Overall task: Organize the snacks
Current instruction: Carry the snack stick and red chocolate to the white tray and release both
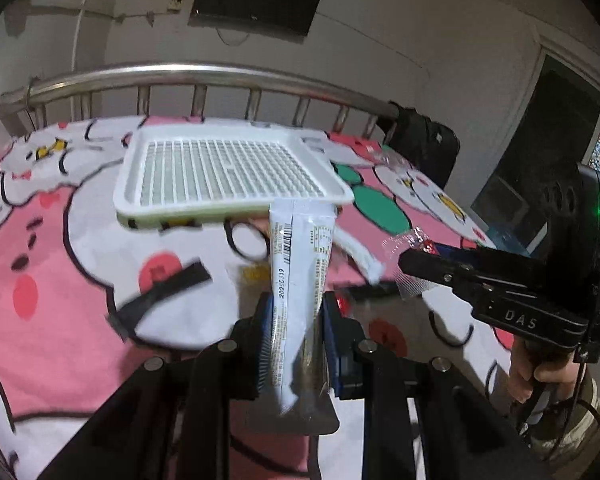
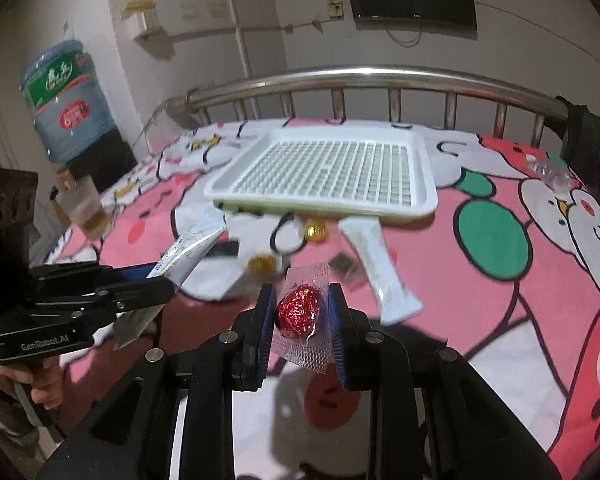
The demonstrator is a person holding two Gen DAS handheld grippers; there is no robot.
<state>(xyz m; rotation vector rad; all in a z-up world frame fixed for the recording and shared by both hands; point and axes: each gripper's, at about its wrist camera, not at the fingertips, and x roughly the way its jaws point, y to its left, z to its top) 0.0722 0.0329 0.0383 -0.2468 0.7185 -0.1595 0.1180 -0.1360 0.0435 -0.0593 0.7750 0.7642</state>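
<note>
My left gripper (image 1: 294, 312) is shut on a long silver-white snack sachet (image 1: 300, 264) and holds it above the bed, near the front edge of the white slotted tray (image 1: 236, 210). My right gripper (image 2: 298, 310) is shut on a red foil candy (image 2: 298, 310) in a clear wrapper, held above the bedspread. The right gripper also shows in the left wrist view (image 1: 412, 260), to the right of the sachet. The tray (image 2: 324, 206) holds nothing I can see. On the bedspread before it lie another white sachet (image 2: 380, 268) and two gold foil candies (image 2: 316, 230) (image 2: 262, 264).
The bed has a pink cartoon spread (image 2: 480, 300) and a steel headrail (image 2: 380, 76). A black hair tie (image 2: 286, 236) and a small dark packet (image 2: 342, 266) lie near the candies. A water jug (image 2: 66, 100) and a glass cup (image 2: 86, 208) stand at the left. A black bag (image 1: 424, 148) hangs at the rail.
</note>
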